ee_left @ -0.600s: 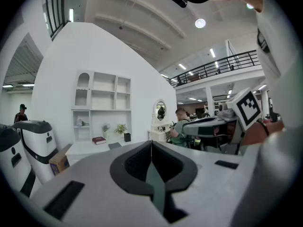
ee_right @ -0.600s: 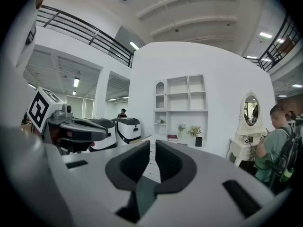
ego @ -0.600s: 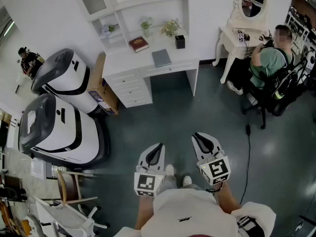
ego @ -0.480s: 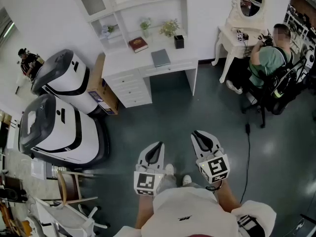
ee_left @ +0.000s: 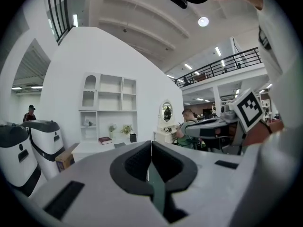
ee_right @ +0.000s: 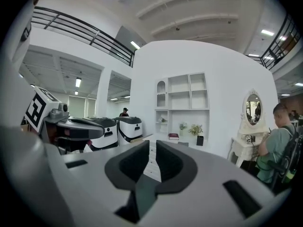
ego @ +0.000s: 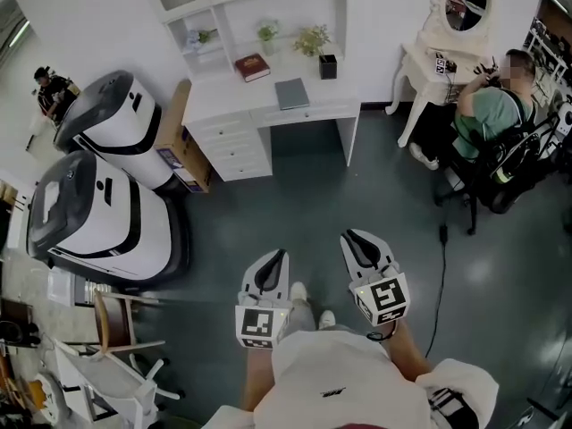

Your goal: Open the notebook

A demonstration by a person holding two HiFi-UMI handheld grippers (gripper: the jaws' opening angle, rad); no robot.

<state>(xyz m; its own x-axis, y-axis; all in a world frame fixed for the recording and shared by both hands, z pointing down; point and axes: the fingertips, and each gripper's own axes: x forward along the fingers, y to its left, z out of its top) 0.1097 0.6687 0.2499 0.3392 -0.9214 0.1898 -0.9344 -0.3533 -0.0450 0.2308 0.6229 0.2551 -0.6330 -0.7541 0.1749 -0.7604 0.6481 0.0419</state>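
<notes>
- Lying flat and shut, the grey notebook [ego: 292, 93] sits on the white desk [ego: 214, 105] near its front edge. A red book [ego: 251, 67] lies behind it to the left and a dark pot [ego: 328, 66] stands behind it to the right.
- Both neighbours stand apart from the notebook, so its cover seems to have room to swing. From here it cannot be told which side the spine is on.
- The left gripper [ego: 278, 256] has its jaws pressed together and carries nothing.
- The right gripper [ego: 350, 236] shows only a narrow slit between its jaws, with nothing in it.
- Both tools are held close to the person's body, pointing roughly toward the desk, with bare dark floor between them and it. The step in hand is therefore judged to be the approach, and the cover is not yet within reach.
- To do it well, the person should walk up square to the desk's front edge and read the spine side on arrival.
- The working gripper needs spreading wider before it meets the cover's free edge.
- The other gripper can press down the rest of the notebook, since a thin book would likely slide on the smooth top.
- The seated person [ego: 487, 114] at the right stays well clear of a straight path.
</notes>
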